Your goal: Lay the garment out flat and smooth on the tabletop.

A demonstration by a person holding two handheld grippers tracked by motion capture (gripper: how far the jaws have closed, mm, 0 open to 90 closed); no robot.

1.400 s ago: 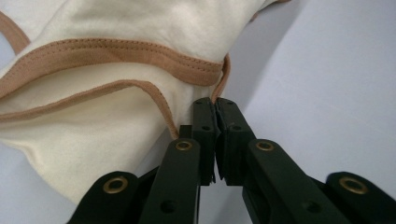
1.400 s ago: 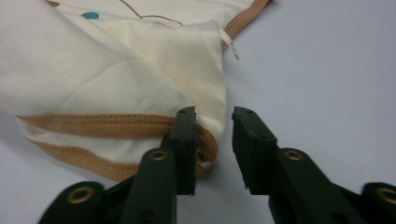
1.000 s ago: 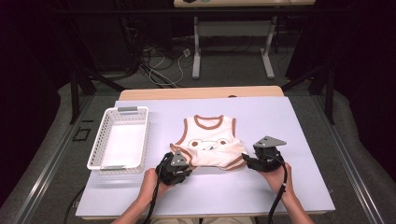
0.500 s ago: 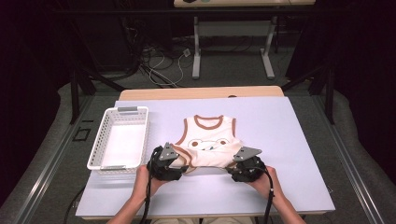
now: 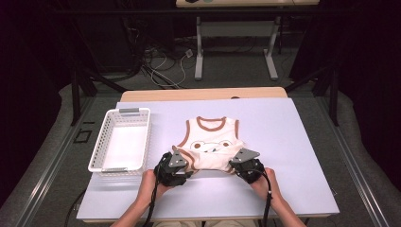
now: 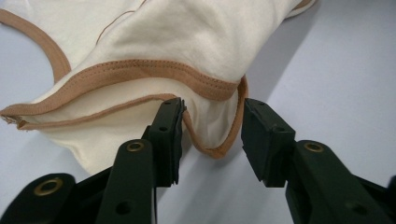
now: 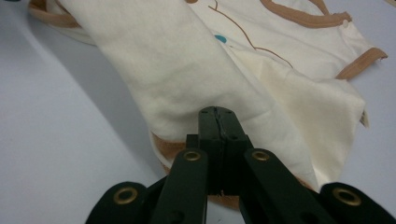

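I am looking at a little cream vest (image 5: 210, 142) with brown trim, lying in the middle of the pale table (image 5: 293, 142), with its hem at 6 o'clock. My right gripper (image 7: 217, 114) is squeezing tight on the hem corner at 5 o'clock; its jaws have just been closing and the cloth is bunching up there. My left gripper (image 6: 212, 133) is sitting at 7 o'clock, jaws apart, with the brown hem edge looping between them, not pinched. A white basket (image 5: 120, 142) is sitting at 9 o'clock.
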